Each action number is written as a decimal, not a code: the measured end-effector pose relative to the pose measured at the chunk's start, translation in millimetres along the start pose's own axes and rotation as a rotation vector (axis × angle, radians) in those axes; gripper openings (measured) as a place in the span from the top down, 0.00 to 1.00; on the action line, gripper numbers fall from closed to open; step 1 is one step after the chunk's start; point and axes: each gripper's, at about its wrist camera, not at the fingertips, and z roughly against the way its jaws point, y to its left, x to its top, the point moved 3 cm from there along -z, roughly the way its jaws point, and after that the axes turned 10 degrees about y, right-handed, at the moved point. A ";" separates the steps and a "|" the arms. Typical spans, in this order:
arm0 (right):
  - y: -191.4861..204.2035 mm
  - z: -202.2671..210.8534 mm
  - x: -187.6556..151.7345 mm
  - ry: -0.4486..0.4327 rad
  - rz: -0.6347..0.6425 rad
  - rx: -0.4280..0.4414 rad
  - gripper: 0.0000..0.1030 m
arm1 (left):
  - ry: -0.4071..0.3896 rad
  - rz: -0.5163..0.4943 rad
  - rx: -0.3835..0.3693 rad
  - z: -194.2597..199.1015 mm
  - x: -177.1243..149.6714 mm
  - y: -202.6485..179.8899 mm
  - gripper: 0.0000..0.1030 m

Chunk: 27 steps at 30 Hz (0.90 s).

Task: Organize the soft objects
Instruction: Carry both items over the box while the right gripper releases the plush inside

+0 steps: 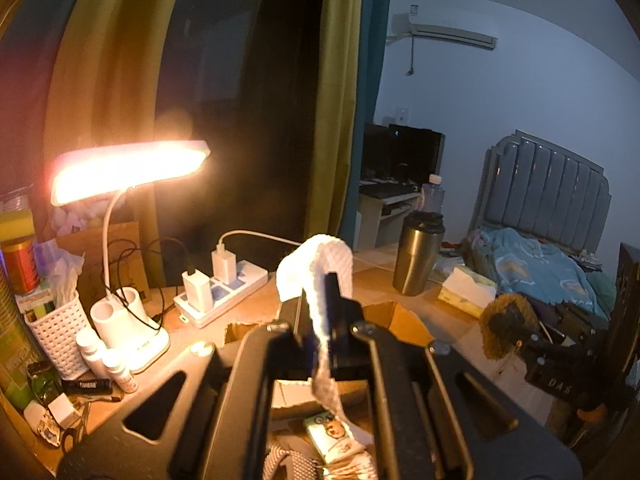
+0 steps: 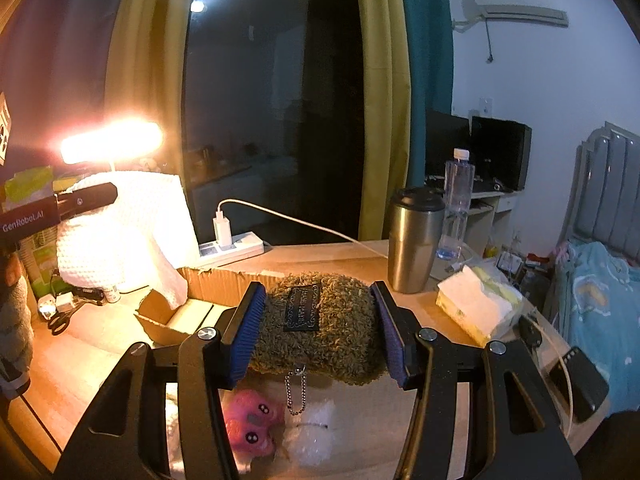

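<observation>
A wooden surface (image 2: 100, 340) runs beneath both grippers in a dim room, lit by a glowing desk lamp (image 1: 128, 168) far to the left of the left gripper (image 1: 320, 320). Ahead of both hangs a dark window framed by yellow-green curtains (image 2: 384, 120); to the right of the right gripper (image 2: 320, 320) stand a bed (image 2: 600, 300) and a wall air conditioner (image 2: 520, 12). An open cardboard box (image 2: 184, 304) sits just ahead of and below the grippers, what lies inside it mostly hidden. The left gripper's jaws are pressed together on a white waffle-weave cloth (image 1: 316, 268), which arches over its tips and hangs above the box. The right gripper is clamped on a fuzzy olive-brown plush (image 2: 320, 320) with a dark label, a ball chain dangling under it. Below that plush lie a pink plush (image 2: 250, 420) and a white fluffy toy (image 2: 312, 432). A steel tumbler (image 2: 414, 240) and a tissue pack (image 2: 476, 304) stand ahead right; a white power strip (image 2: 232, 248) lies ahead left.
</observation>
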 end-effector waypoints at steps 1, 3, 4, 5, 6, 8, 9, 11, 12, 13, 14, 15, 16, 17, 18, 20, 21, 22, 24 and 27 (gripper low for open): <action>0.6 -1.2 2.9 -0.003 0.006 0.002 0.45 | -0.001 -0.004 0.000 -2.5 0.4 1.5 0.97; 1.6 -3.1 8.7 -0.011 0.017 -0.001 0.45 | 0.002 -0.007 0.004 -7.3 1.0 4.1 0.97; 1.8 -4.2 11.6 -0.017 0.021 -0.004 0.45 | 0.002 -0.006 0.005 -9.2 1.6 5.5 0.97; 1.7 -5.5 14.2 -0.021 0.024 -0.004 0.45 | 0.003 -0.006 0.006 -10.5 1.8 5.8 0.97; 1.6 -7.0 16.3 -0.024 0.023 -0.004 0.45 | 0.004 -0.006 0.008 -13.0 2.3 7.3 0.97; 0.9 -10.7 19.3 -0.026 0.015 0.005 0.45 | 0.005 -0.004 0.013 -17.7 3.1 9.2 0.97; 0.8 -13.0 20.5 -0.026 0.013 0.008 0.45 | 0.006 -0.003 0.014 -20.6 3.3 10.5 0.97; 1.4 -19.1 22.5 -0.023 0.015 0.008 0.45 | 0.012 0.000 0.016 -25.7 2.9 12.5 0.97; 1.1 -21.7 23.6 -0.022 0.015 0.010 0.45 | 0.017 0.005 0.017 -29.7 2.2 13.9 0.97; 1.0 -25.0 25.3 -0.021 0.016 0.012 0.45 | 0.023 0.009 0.016 -33.3 1.2 15.6 0.97; 1.5 -26.8 25.2 -0.019 0.017 0.013 0.45 | 0.029 0.014 0.016 -37.1 0.4 17.2 0.97; 2.3 -30.2 26.0 -0.017 0.019 0.014 0.45 | 0.036 0.020 0.015 -41.5 -0.8 19.0 0.97; 3.5 -33.6 26.8 -0.014 0.022 0.015 0.45 | 0.042 0.025 0.013 -45.4 -1.7 20.9 0.97; 4.2 -36.6 27.8 -0.011 0.024 0.017 0.45 | 0.048 0.031 0.010 -49.3 -2.8 23.3 0.97; 5.1 -39.9 28.5 -0.008 0.026 0.018 0.45 | 0.054 0.037 0.010 -53.4 -4.5 25.5 0.97; 6.5 -47.5 29.1 0.002 0.026 0.022 0.45 | 0.065 0.043 0.008 -59.7 -5.7 29.0 0.97; 6.8 -51.7 28.9 0.008 0.024 0.025 0.45 | 0.076 0.047 0.008 -64.5 -7.7 30.9 0.97; 5.9 -56.1 29.5 0.014 0.022 0.026 0.45 | 0.082 0.048 0.008 -67.0 -8.9 31.9 0.97; 6.3 -63.4 29.1 0.025 0.018 0.030 0.45 | 0.103 0.053 0.007 -75.2 -13.0 34.7 0.97; 6.7 -74.0 28.2 0.042 0.014 0.037 0.45 | 0.135 0.063 0.014 -87.5 -20.1 38.0 0.97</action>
